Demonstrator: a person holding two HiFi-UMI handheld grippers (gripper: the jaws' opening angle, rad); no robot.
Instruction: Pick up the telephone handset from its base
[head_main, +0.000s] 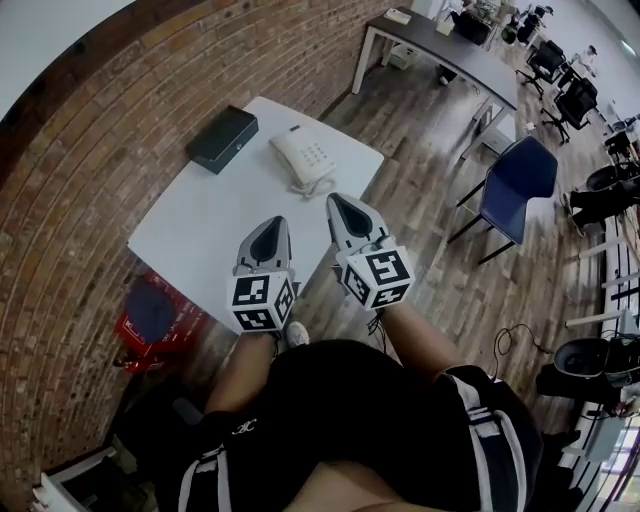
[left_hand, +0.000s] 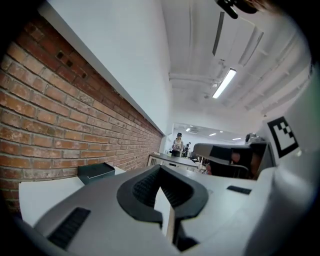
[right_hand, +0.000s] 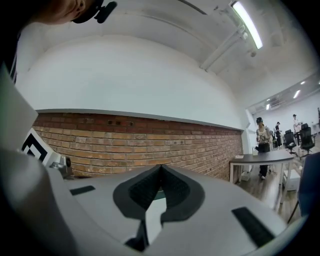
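Observation:
A white telephone (head_main: 303, 157) stands near the far right corner of the white table (head_main: 200, 235), and its handset looks to be resting on its base. My left gripper (head_main: 273, 222) hovers over the table's near edge, shut with nothing in it. My right gripper (head_main: 338, 200) is beside it, closer to the phone but apart from it, also shut and holding nothing. In the left gripper view the jaw tips of the left gripper (left_hand: 160, 169) meet. The right gripper view shows the right gripper (right_hand: 160, 167) with its tips together. The phone is hidden in both gripper views.
A black box (head_main: 222, 138) lies on the table left of the phone and shows again as the black box (left_hand: 96, 171). A brick wall (head_main: 90, 150) runs along the left. A red crate (head_main: 150, 320) sits under the table. A blue chair (head_main: 518, 180) and a grey desk (head_main: 450, 50) stand to the right.

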